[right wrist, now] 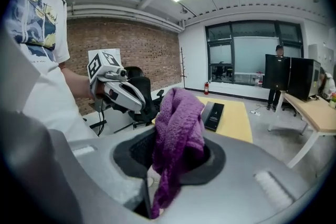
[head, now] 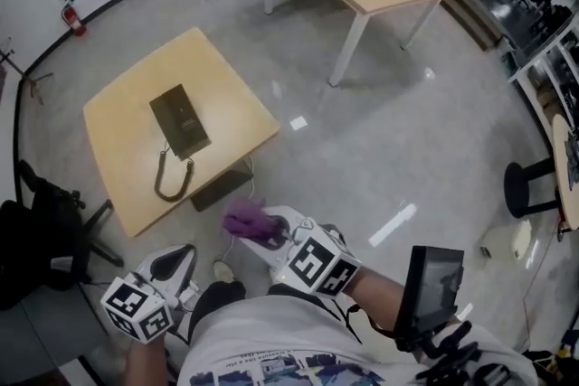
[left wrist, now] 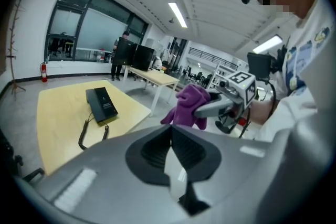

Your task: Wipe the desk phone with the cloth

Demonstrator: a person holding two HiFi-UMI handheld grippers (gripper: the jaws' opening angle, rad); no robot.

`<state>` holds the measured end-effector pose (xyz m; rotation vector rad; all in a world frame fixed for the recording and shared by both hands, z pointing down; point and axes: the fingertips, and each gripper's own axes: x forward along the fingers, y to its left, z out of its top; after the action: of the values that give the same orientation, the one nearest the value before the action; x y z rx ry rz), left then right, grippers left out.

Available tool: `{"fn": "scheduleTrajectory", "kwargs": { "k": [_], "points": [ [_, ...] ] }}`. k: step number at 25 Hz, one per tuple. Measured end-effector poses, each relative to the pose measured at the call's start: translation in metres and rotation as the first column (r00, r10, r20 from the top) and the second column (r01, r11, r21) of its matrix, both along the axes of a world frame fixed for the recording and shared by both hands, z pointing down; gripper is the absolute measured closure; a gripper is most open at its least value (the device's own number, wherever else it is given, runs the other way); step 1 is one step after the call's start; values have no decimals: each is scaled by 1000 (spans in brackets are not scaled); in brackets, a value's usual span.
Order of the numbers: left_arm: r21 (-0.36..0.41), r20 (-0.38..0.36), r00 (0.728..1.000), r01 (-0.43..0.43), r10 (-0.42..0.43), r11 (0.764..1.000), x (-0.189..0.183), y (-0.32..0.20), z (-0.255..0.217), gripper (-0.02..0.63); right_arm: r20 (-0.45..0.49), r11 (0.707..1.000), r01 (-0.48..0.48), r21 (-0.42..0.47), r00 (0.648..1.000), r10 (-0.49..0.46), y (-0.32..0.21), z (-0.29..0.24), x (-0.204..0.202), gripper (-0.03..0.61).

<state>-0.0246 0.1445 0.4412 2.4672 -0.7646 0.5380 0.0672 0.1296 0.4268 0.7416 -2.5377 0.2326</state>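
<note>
— Right gripper (head: 269,235) clamps a purple cloth (head: 249,221); left gripper (left wrist: 172,150) is closed, empty. Where's the phone?
— Well ahead, flat near the middle of a square table (head: 122,108). The phone (head: 179,120) trails its cord (head: 172,181) toward the near edge.
— How best to wipe?
— Likely step in first, press the cloth flat and stroke lengthwise, clear of the cord. Bare floor (head: 362,158) gives room; a chair (head: 45,230) crowds the left corner.
</note>
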Motion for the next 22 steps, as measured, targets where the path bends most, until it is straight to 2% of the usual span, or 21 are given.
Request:
{"fn": "scheduleTrajectory", "kwargs": {
  "k": [8, 15, 22],
  "points": [
    [11, -23, 998, -64, 64, 998, -5, 15, -4, 609, -25, 1000, -6, 21, 1000, 6, 17, -11, -24, 472],
    [-2, -23, 997, -74, 74, 997, -46, 32, 3, 609, -64, 999, 10, 46, 998, -7, 31, -10, -67, 474],
    [-13, 2, 993, -116, 116, 993, -81, 51, 13, 609, -82, 999, -25, 48, 996, 29, 49, -11, -96, 474]
  ]
}}
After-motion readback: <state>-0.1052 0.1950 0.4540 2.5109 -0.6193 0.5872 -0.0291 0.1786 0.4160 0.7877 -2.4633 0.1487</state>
